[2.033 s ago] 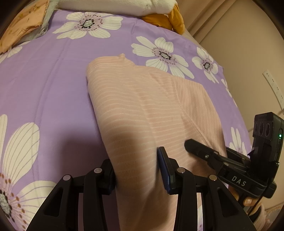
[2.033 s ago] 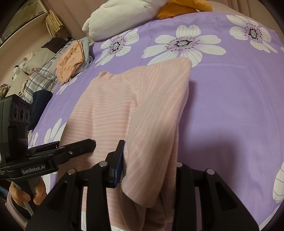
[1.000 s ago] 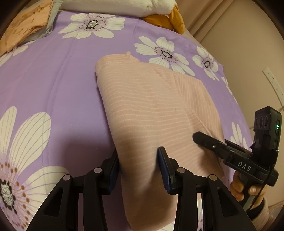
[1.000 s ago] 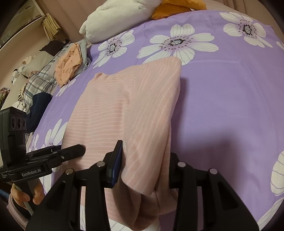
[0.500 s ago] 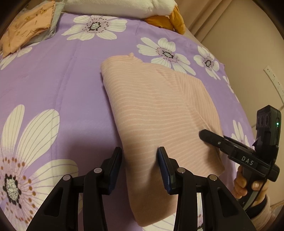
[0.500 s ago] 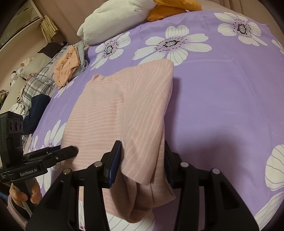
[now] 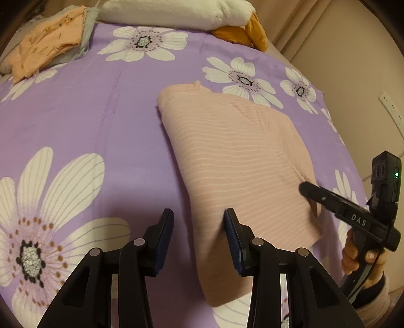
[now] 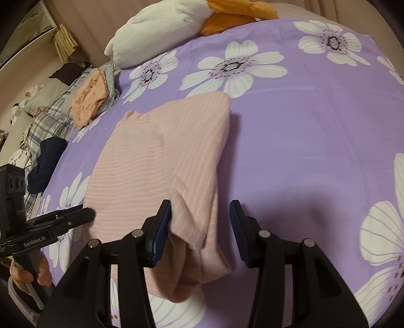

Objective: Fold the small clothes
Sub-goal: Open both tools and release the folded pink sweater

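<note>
The pink striped top [image 7: 234,161] lies folded flat on the bed [image 7: 83,121], spread ahead of both tools. The left tool [image 7: 199,227] stands part-open over its near left edge, gripping nothing. The right tool [image 8: 200,222], jaws just widening, straddles the folded sleeve edge without pinching it, apparently letting the fold settle. No containers are in view; other clothes [image 8: 88,98] sit far beyond

Bed with purple cover [image 7: 106,121], large white daisy print. Pink striped garment [image 7: 234,156] lies folded flat mid-bed. Orange garment [image 7: 48,45] on grey cloth at far left corner. White plush pillow [image 7: 174,10] and orange cushion [image 7: 242,32] at head end, touching each other
</note>
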A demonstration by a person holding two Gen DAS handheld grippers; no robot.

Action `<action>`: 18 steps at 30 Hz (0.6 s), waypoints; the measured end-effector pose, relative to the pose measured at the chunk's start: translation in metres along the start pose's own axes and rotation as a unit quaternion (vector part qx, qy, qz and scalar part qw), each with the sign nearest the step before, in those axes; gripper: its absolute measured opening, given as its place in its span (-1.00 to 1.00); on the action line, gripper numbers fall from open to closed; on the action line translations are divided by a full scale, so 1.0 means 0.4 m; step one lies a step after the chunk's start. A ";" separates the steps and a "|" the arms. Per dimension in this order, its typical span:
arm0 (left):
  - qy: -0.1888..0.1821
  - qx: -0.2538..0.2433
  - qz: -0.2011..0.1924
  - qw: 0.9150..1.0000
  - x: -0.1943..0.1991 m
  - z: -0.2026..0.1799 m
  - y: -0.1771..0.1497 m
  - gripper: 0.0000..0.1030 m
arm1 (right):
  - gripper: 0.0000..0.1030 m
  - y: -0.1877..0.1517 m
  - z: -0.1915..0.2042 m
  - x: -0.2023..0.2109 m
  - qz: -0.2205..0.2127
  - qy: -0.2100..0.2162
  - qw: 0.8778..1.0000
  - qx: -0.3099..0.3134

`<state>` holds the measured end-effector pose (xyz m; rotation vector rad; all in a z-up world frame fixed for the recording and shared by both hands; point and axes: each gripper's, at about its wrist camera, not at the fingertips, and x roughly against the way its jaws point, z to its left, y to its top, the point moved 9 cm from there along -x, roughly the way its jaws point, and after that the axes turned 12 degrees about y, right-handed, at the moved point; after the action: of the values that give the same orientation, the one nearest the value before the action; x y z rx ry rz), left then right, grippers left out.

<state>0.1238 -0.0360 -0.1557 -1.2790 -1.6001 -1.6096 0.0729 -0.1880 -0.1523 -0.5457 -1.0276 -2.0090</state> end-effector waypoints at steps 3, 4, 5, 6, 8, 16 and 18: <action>0.010 -0.005 -0.008 1.000 0.013 0.008 -0.002 -0.24 | 0.02 0.009 -0.017 0.020 -0.008 -0.013 1.000 -0.005; 0.012 -0.006 -0.010 1.000 0.017 0.009 -0.002 -0.24 | 0.02 0.014 -0.019 0.025 -0.011 -0.017 1.000 -0.004; 0.016 -0.008 -0.012 1.000 0.020 0.012 -0.004 -0.24 | 0.02 0.018 -0.021 0.032 -0.016 -0.023 1.000 -0.002; 0.019 -0.009 -0.013 1.000 0.022 0.014 -0.004 -0.24 | 0.00 0.025 -0.026 0.042 -0.022 -0.037 0.999 0.002; 0.025 -0.012 -0.017 0.999 0.028 0.019 -0.004 -0.24 | 0.02 0.036 -0.038 0.060 -0.031 -0.062 0.998 0.010; 0.007 -0.019 -0.041 0.999 0.061 -0.025 0.018 -0.24 | -0.07 0.114 -0.001 0.080 -0.055 -0.040 0.997 0.044; -0.014 -0.036 -0.052 0.998 0.077 -0.071 0.022 -0.24 | -0.22 0.131 0.032 0.056 -0.052 -0.024 0.996 0.063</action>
<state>0.1117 -0.0569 -0.1205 -1.2781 -1.6653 -1.7336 0.1021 -0.2064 -0.1053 -0.4839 -1.2240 -2.0125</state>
